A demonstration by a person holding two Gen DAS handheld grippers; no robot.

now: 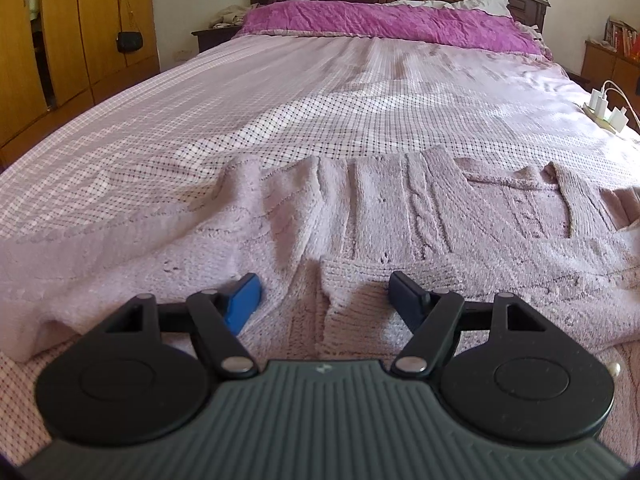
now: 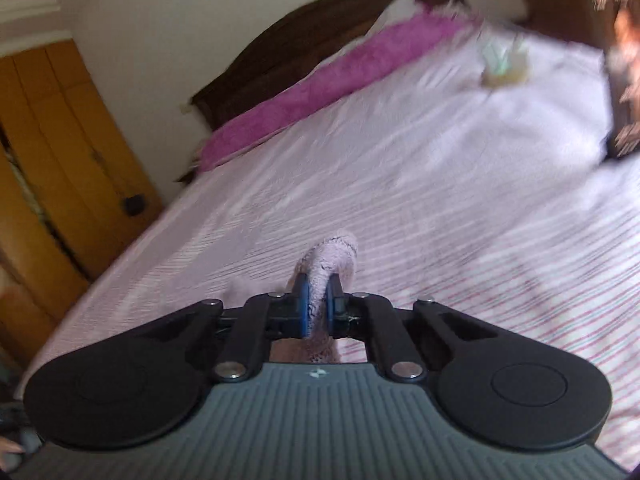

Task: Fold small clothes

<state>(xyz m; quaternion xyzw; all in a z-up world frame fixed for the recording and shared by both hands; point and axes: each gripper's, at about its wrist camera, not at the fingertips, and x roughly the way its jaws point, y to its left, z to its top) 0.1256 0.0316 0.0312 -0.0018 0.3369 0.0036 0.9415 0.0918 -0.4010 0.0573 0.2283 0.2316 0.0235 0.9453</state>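
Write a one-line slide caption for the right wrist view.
Right gripper shut on a fold of pink sweater, above the bed.

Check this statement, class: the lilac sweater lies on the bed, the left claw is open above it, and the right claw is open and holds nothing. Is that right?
One thing is wrong. The right claw is not open: in the right wrist view it is shut on a fold of the lilac sweater. The rest stands: the sweater lies on the bed and the left claw is open above it.
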